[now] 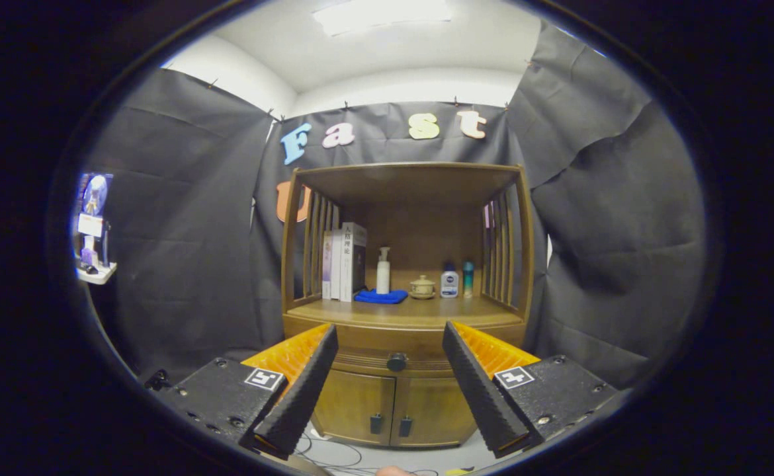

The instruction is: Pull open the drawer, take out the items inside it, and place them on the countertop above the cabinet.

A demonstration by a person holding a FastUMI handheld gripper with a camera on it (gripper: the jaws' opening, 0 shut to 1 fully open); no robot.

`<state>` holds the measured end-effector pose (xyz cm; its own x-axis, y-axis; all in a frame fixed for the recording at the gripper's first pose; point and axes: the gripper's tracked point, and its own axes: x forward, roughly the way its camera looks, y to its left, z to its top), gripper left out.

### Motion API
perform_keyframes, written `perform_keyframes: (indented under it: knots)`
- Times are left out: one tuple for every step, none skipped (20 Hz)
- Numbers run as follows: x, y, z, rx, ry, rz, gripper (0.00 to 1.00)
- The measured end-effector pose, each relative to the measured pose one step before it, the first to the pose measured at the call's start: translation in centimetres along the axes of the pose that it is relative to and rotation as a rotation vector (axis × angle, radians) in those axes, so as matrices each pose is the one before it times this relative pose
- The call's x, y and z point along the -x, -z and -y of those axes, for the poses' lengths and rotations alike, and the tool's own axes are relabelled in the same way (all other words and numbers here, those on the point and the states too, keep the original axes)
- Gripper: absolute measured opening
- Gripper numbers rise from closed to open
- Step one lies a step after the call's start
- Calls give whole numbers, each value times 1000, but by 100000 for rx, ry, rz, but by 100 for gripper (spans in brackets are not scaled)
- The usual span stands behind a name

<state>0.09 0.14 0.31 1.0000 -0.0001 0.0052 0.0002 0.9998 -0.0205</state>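
Note:
A wooden cabinet (405,317) stands ahead against the black cloth wall. Its drawer (393,350) is closed, with a dark round knob (397,361) at its middle. My gripper (390,340) is open, held some way back from the cabinet, and the knob shows between the two fingers with nothing held. The countertop (393,311) above the drawer is bare along its front. What lies inside the drawer is hidden.
At the back of the countertop stand books (343,260), a white pump bottle (383,271) on a blue cloth (380,297), a small lidded pot (422,287) and two small bottles (456,280). Two lower doors (390,410) are closed. Cables (334,456) lie on the floor. A shelf (94,231) hangs far left.

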Motion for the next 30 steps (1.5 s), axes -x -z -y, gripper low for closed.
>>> perform_keyframes:
  knots:
    - [27,137,66,83,185,-195,100]
    - [-80,87,-3,-123,103,-356,100]
    - [-10,22,-45,-296,-103,-110,100]
    - [-122,136,-9,-51,-238,-403,100]
    - [-113,132,78,117,-48,-682,100]
    - [-115,215,88,7,336,-586,100]
    - [-106,103,34,-18,191,-415,100]
    - [-144,115,45,-308,438,-182,100]
    - [-227,187,8,-243,190,-501,100]
    - [-633,388,81,-29,219,-612,100]
    - [-1148,358,129,303,376,-650,100]
    - [-2486,667,-90,406,681,-604,100]
    - [-1172,479,24,389,467,-396,100]
    - [-302,441,4,232,467,-385,100]
    - [-563,350,-25,107,267,-305,100]
    - [-335,395,-18,-6,398,-414,100]
    - [-624,447,-39,79,318,-715,100]
    - [-748,484,-40,139,574,-796,100]
    - [-734,523,-101,222,394,-880,100]
    - [-889,521,-161,119,462,-639,100]
    - [-976,603,-287,162,-123,-840,100]
    - [-1013,731,-231,219,261,-1278,100]
    - [-979,501,-44,300,343,-833,100]
    - [-1057,601,369,420,2085,-1181,100]
    - [-1013,491,573,-251,2825,-824,100]
    - [-1141,718,175,-830,1590,-1588,100]
    - [-1064,677,107,-765,961,-2014,100]
    - [-1302,792,116,-601,769,-1919,100]
    - [-930,542,79,-107,553,-1728,100]
    - [-967,602,39,-189,254,-1565,98]
